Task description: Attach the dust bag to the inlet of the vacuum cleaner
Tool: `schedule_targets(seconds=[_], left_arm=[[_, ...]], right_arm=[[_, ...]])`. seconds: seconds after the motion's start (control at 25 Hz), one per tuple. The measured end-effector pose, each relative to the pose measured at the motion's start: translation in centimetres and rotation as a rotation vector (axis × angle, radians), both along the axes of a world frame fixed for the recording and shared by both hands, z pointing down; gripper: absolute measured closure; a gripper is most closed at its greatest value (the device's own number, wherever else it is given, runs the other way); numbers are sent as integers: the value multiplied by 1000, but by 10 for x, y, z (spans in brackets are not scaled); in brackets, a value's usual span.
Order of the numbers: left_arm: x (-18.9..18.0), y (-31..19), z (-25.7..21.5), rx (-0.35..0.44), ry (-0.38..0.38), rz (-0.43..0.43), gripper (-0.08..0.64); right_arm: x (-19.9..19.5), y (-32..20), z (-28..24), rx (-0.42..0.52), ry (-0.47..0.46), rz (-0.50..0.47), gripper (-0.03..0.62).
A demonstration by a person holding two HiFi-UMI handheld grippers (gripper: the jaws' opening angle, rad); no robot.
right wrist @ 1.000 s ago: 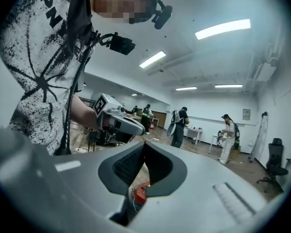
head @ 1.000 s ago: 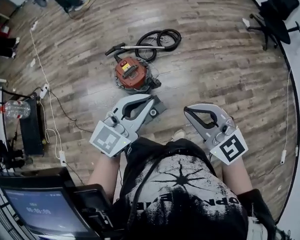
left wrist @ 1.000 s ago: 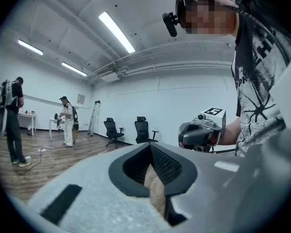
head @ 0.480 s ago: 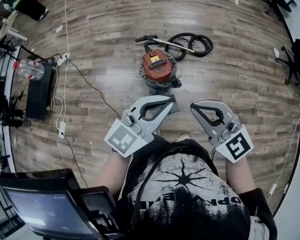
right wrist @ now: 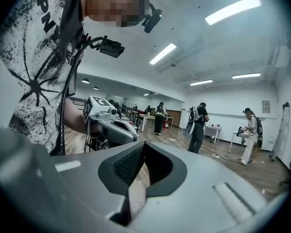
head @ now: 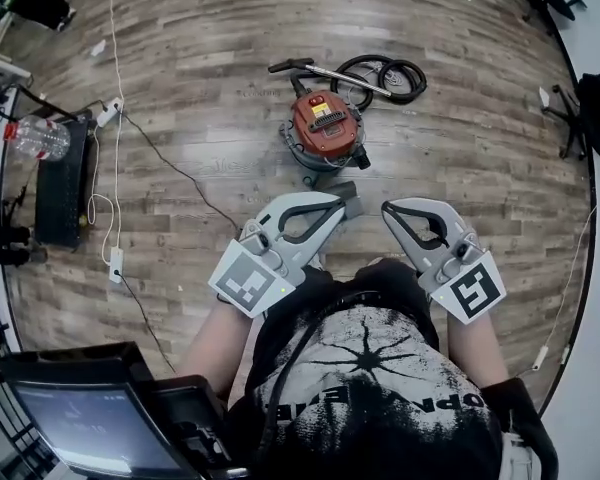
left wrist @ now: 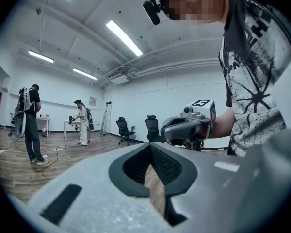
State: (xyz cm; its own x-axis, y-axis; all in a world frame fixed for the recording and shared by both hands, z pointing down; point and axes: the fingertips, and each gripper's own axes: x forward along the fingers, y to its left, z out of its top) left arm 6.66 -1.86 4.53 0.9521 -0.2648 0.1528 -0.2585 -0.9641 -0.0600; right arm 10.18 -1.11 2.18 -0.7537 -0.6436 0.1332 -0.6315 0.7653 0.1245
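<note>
The left tool (head: 336, 202) is clenched, its jaw tips pressed together with only floor planks showing through the slot behind them in the left gripper view (left wrist: 149, 148). The right tool (head: 389, 209) is clenched the same way, tips met on themselves in the right gripper view (right wrist: 142, 145). Both are held level in front of the person's chest, side by side and a little apart, and each shows in the other's camera.

Just beyond the left tool's tip a flat dark grey piece (head: 340, 185) lies on the wooden floor (head: 210, 88). I cannot tell whether this is the dust bag. Right behind it stands the vacuum cleaner (head: 325, 128), red-topped with a grey drum. Its metal wand (head: 325, 70) and coiled black hose (head: 385, 73) lie on the far side. The grey piece is the only thing between the tools and the vacuum.

Out to the left, a thin black cable (head: 170, 164) crosses the planks towards a black case (head: 65, 180), with a water bottle (head: 35, 138) and a white power strip (head: 108, 114) near it. Office chairs (head: 580, 98) stand at the right edge. A screen (head: 80, 423) sits at the lower left. The gripper views show other people (right wrist: 199, 121) standing at tables far across the room.
</note>
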Motion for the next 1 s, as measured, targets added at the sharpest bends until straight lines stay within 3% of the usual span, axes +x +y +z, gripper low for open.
schedule_targets(seconds=[0.36, 0.64, 0.84, 1.0], left_arm=[[-25, -13, 7, -47, 20, -106, 557], [-1, -22, 34, -117, 2, -223, 557], [22, -38, 82, -168, -40, -321, 557], [39, -51, 142, -185, -47, -339, 557]], right_arm=[[-22, -26, 1, -28, 37, -103, 588], [-1, -35, 33, -86, 32, -197, 588], [24, -42, 120, -156, 98, -296, 588], [35, -46, 235, -234, 289, -391, 572]])
